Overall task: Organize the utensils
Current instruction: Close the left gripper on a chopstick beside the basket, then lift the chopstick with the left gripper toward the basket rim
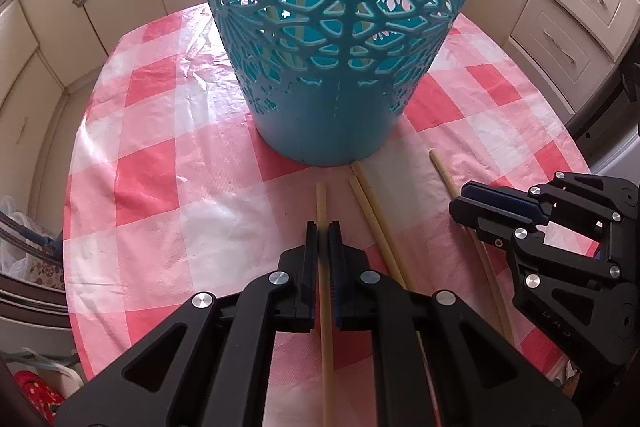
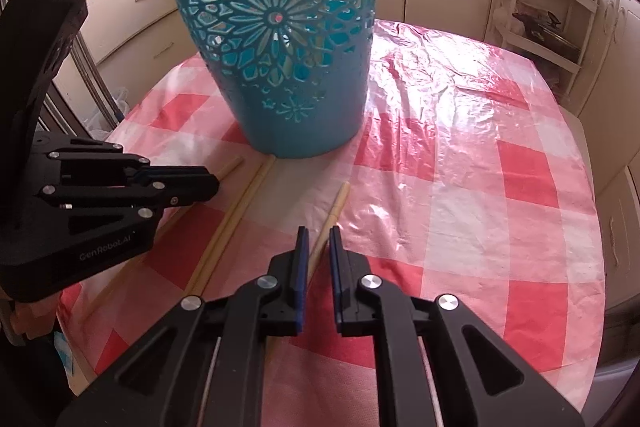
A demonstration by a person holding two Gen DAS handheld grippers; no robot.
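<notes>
A tall teal cut-out basket [image 1: 328, 67] [image 2: 288, 67] stands on the table's red-and-white checked cloth [image 1: 160, 147]. Several pale chopsticks lie in front of its base. My left gripper [image 1: 323, 227] is shut on one chopstick [image 1: 321, 203], which runs straight between its pads. Two more chopsticks [image 1: 376, 223] lie side by side just to the right of it. My right gripper [image 2: 318, 233] is shut on another chopstick [image 2: 338, 203], which crosses slantwise between its pads. In the right wrist view, the left gripper [image 2: 214, 183] is at the left, low over the cloth.
Cream cabinets surround the table, with drawers [image 1: 568, 15] on the right. A white shelf rack [image 2: 540, 19] stands behind the table. Plastic bags [image 1: 24, 239] sit on the floor at the left. The cloth [image 2: 480, 187] to the right of the basket is wrinkled and shiny.
</notes>
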